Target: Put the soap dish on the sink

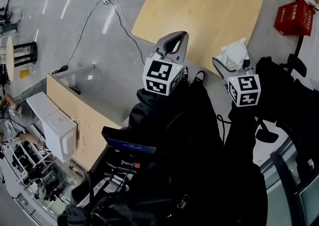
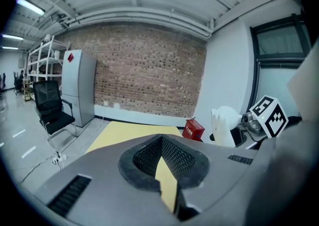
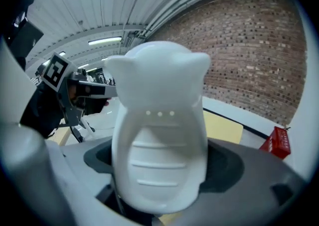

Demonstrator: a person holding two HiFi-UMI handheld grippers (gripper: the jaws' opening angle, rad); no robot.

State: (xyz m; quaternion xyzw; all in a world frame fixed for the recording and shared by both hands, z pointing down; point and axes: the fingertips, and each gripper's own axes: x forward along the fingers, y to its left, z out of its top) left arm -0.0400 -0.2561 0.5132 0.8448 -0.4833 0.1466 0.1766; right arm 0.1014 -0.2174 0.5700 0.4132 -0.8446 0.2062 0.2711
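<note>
A white soap dish [image 1: 234, 52] with ear-like corners is held upright in my right gripper [image 1: 232, 63], which is shut on its lower end. It fills the right gripper view as a ribbed white soap dish [image 3: 159, 125], and the jaws stand close on both sides of its base. In the left gripper view the soap dish [image 2: 225, 125] shows at the right, beside the right gripper's marker cube [image 2: 268, 115]. My left gripper [image 1: 173, 41] is raised beside it, shut with nothing in it; its pads [image 2: 172, 160] meet. No sink is in view.
Both grippers hang high over the floor. Below lie a yellow floor mat [image 1: 199, 11], a red crate [image 1: 294, 17], cables [image 1: 107, 6], and a wooden desk [image 1: 75, 108] with a white box [image 1: 55, 130]. A black chair [image 2: 52, 108] and a grey cabinet [image 2: 77, 88] stand by the brick wall.
</note>
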